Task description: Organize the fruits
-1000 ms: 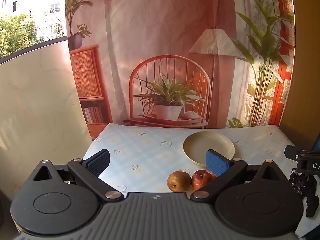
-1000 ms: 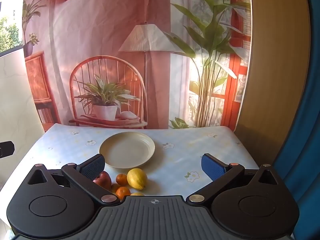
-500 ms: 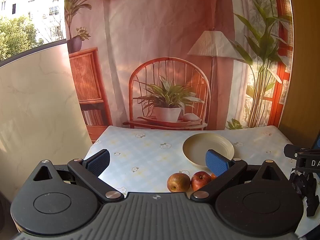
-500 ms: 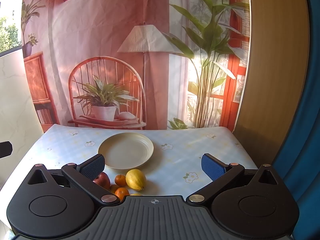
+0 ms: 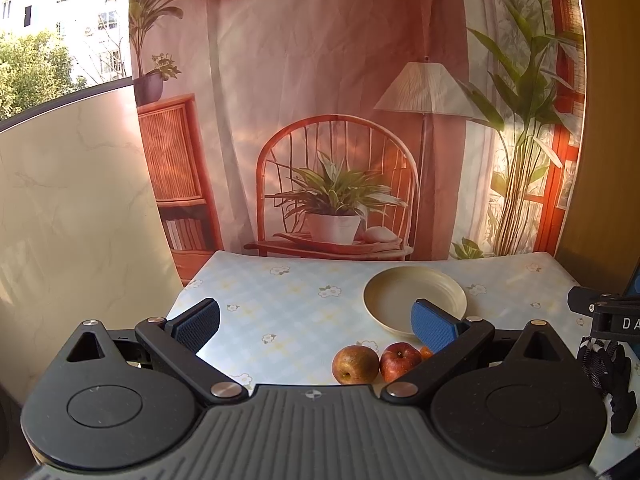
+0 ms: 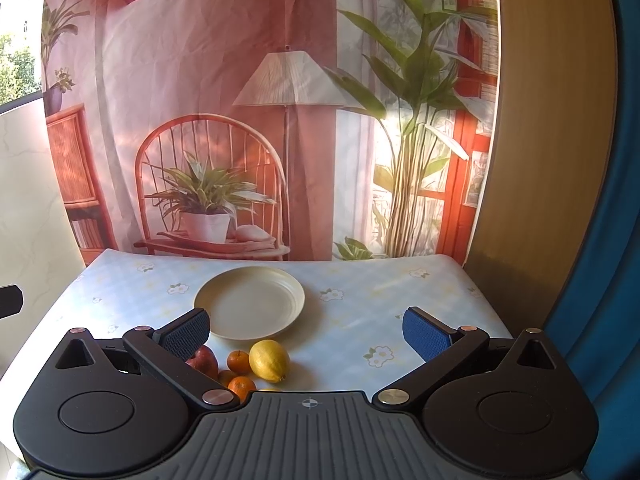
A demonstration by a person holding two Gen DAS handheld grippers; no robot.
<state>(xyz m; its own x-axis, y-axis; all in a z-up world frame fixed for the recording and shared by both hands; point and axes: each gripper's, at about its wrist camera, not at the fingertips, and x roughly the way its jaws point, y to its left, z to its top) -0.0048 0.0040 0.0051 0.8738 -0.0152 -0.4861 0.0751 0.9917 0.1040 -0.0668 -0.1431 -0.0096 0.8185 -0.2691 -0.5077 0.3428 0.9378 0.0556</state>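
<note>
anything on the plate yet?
No. The plate shows bare in the right wrist view; the lemon lies just in front. The left view's fingertip hides part of the rim.

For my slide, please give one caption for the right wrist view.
Open right hand-held gripper above lemon, oranges and red apple, near empty plate.

You have one cream plate point(image 6: 250, 306) on the table point(image 6: 360, 292). You have two apples: a brownish one point(image 5: 355, 365) and a red one point(image 5: 400, 361). One whole lemon point(image 6: 269, 361) lies by them, with a sliver of something yellow behind the tool that you cannot identify. You can count three small oranges point(image 6: 239, 361), point(image 6: 241, 386), point(image 6: 225, 376). You hold two tongs, left point(image 5: 316, 322) and right point(image 6: 306, 330).
</note>
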